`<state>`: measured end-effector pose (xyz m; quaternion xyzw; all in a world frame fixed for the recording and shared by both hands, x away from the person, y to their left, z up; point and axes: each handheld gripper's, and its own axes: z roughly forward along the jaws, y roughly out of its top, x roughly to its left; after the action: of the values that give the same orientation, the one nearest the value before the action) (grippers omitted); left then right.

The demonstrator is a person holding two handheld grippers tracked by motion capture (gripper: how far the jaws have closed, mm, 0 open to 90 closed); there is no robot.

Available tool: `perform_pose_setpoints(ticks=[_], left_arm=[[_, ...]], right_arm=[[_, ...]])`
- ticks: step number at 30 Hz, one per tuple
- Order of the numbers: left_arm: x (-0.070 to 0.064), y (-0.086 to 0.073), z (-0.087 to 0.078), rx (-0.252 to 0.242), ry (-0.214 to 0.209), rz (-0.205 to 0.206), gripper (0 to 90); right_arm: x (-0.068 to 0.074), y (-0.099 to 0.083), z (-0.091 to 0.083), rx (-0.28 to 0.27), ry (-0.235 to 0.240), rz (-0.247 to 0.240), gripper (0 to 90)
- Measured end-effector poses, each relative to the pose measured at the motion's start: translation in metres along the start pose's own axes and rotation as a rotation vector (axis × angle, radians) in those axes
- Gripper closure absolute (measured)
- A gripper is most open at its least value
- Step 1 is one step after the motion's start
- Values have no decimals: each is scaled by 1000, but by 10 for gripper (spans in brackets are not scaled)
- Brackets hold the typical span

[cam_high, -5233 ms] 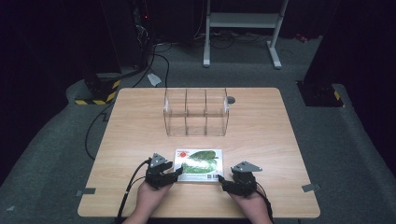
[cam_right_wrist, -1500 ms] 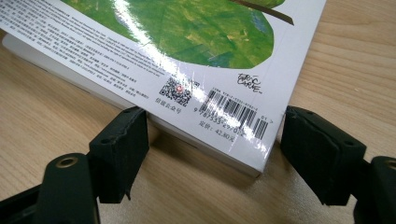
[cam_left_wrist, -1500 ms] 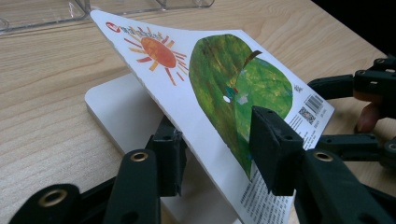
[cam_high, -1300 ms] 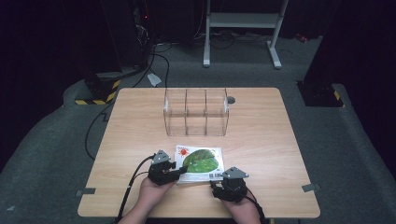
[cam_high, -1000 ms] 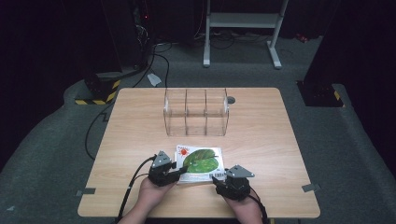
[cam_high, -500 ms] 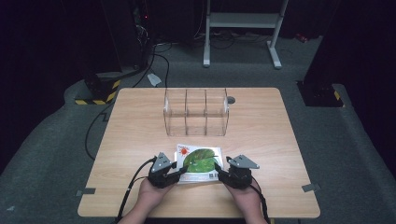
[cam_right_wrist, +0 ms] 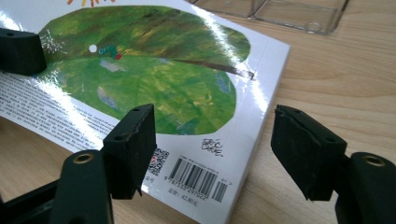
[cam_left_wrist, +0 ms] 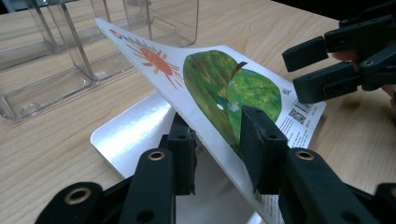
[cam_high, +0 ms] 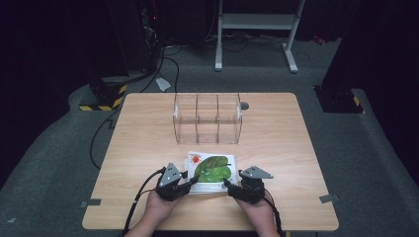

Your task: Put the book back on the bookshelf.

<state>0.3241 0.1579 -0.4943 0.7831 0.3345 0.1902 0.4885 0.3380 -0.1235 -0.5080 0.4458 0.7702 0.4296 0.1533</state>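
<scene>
Left gripper (cam_left_wrist: 217, 140): jaws closed on the back cover of the thin glossy picture book with a green leaf and red sun on white (cam_left_wrist: 224, 88), one jaw under the cover, one on top. The cover is lifted at a slant off the white page (cam_left_wrist: 126, 130) below it; the page lies flat on the light wooden worktop (cam_left_wrist: 46, 140).

Right gripper (cam_right_wrist: 215, 140): jaws wide apart, holding nothing. They straddle the near barcode corner of the book, one jaw over the cover, the other over bare worktop just beside the edge. Whether either pad touches the book, I cannot tell.

High view: the book (cam_high: 211, 168) lies between the two grippers, left gripper (cam_high: 184, 183) at its left edge, right gripper (cam_high: 236, 186) at its right corner. Beyond the book, well apart from both grippers, stands the clear acrylic three-compartment rack (cam_high: 207, 118), upright and empty.

Risks, judged from this state:
- Only the cover is pinched, not the whole book; lifting further likely fans the book open or creases the cover at the hinge.
- The glossy surface may slide out of the left jaws under the book's own weight.
- If the right gripper closes off-centre on the corner, it may push the book sideways rather than grip it.
</scene>
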Motion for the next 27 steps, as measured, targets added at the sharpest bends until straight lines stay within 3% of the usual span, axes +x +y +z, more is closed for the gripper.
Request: perform_pose_setpoints(ticks=[6,13,17,27], left_arm=[[-3,1,-3,-20,-5,34,674],[-7,1,-6,-46,-3,95,682],[-9,1,-7,-55,-5,120,684],[-11,0,-9,-81,-10,174,694]], right_arm=[[1,2,3,13,17,14,274],[-8,3,7,20,41,55,238],[-14,2,12,44,77,98,206],[-21,3,18,36,148,156,159]])
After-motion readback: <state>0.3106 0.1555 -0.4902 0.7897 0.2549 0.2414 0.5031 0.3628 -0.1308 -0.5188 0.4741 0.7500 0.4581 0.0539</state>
